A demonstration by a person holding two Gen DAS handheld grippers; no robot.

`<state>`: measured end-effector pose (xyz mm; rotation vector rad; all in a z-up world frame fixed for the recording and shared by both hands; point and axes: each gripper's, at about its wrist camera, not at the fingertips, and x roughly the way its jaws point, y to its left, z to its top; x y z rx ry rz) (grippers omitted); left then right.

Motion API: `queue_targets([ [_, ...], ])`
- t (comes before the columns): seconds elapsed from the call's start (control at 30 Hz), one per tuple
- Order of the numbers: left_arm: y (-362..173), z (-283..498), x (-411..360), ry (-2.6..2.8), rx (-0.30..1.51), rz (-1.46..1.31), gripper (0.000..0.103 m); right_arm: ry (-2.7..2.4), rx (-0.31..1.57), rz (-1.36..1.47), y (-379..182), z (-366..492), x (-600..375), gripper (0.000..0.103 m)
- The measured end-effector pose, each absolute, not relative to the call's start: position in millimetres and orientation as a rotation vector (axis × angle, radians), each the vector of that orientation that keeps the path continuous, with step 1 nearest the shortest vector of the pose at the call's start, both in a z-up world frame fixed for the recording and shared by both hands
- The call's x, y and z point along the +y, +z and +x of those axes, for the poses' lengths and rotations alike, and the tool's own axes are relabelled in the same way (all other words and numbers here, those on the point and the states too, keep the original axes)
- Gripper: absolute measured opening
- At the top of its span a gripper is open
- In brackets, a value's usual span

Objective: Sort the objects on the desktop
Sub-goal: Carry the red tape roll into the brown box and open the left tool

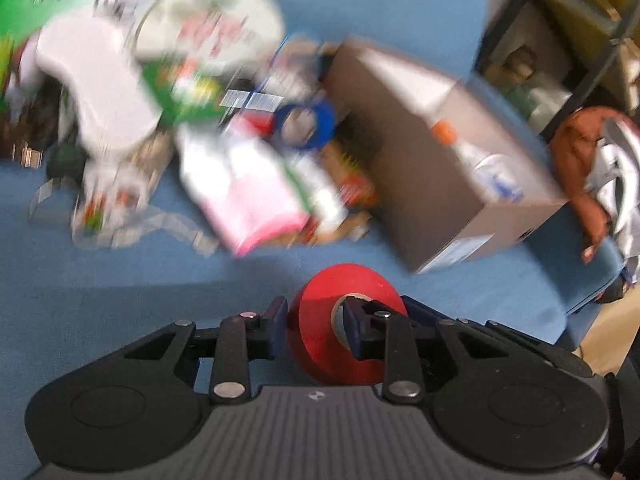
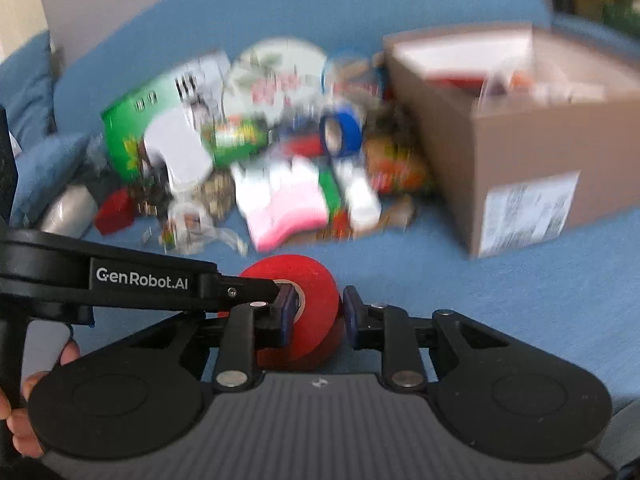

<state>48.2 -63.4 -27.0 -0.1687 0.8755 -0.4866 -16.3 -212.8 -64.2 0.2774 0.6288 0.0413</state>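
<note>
Risks:
- Two grips on one red tape roll (image 1: 316, 354). If the hands pull apart or twist against each other, the roll could lever off a pad and drop to the blue cloth (image 2: 520, 300) beneath the grippers.
- Each grip takes only the ring's wall, so the bite is thin. If one side lets go before the other is firm, the roll may swing or roll away.
- The cardboard box (image 2: 520, 152) stands ahead and to the right of the right gripper. A hurried carry could clip its near wall.

Left gripper (image 1: 316, 316): narrowly parted and clamped on the roll's wall, with one finger outside the ring and the other inside the core.

Right gripper (image 2: 318, 310): same narrow gap, gripping the opposite part of the wall. Its left finger is at the core and its right finger is against the outer rim (blur makes that outer contact hard to confirm, but it looks made).

In the right wrist view the left gripper comes in from the left, its tip meeting the same core.

The roll sits between both pairs of fingers, with the clutter pile and its blue tape roll (image 2: 342, 130) further ahead.
</note>
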Motion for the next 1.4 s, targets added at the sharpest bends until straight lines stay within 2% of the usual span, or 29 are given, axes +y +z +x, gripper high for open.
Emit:
queue_targets([
  [0.17, 31.3, 62.1, -93.8, -0.556, 0.717, -0.155, 0.031, 0.015, 0.465, 0.225, -12.0, -15.0, -237.3, 0.024],
  [0.37, 61.4, 119.1, -152.0, -0.639, 0.692, -0.193, 0.031, -0.050, 0.368, 0.178, 39.4, 21.1, -296.7, 0.024],
  [0.5, 45.5, 161.3, -193.4, -0.651, 0.782, -0.219, 0.032, -0.080, 0.448, 0.221, 39.9, 61.4, -348.9, 0.024],
  [0.73, 1.2, 209.8, -229.0, -0.631, 0.908, -0.238, 0.032, -0.088, 0.635, 0.274, 3.8, 121.0, -403.7, 0.024],
  [0.8, -0.1, 216.2, -233.6, -0.632, 0.867, -0.200, 0.029, -0.078, 0.676, 0.290, -7.9, 136.6, -412.9, 0.024],
  [0.87, 0.1, 222.2, -237.3, -0.626, 0.857, -0.178, 0.021, -0.070, 0.707, 0.323, -18.2, 143.3, -418.7, 0.022],
  [1.1, 0.9, 231.8, -237.1, -0.608, 0.831, -0.174, 0.021, -0.057, 0.758, 0.299, -20.1, 171.1, -410.2, 0.018],
  [1.17, 2.1, 232.9, -230.9, -0.597, 0.825, -0.187, 0.030, -0.061, 0.761, 0.292, -18.9, 174.9, -408.5, 0.018],
  [1.27, 10.6, 227.2, -221.2, -0.628, 0.769, -0.213, 0.073, -0.065, 0.735, 0.307, -18.0, 172.6, -407.0, 0.020],
  [1.3, 13.6, 224.7, -219.5, -0.623, 0.759, -0.215, 0.081, -0.061, 0.729, 0.316, -17.1, 170.5, -407.5, 0.022],
  [1.33, 16.9, 221.7, -218.2, -0.613, 0.744, -0.216, 0.085, -0.056, 0.725, 0.325, -16.1, 167.8, -407.6, 0.031],
  [1.37, 20.7, 217.8, -216.8, -0.608, 0.729, -0.215, 0.088, -0.052, 0.722, 0.331, -14.8, 166.3, -407.9, 0.047],
  [1.4, 24.3, 214.3, -215.6, -0.599, 0.718, -0.209, 0.091, -0.048, 0.715, 0.335, -13.2, 163.1, -407.6, 0.049],
])
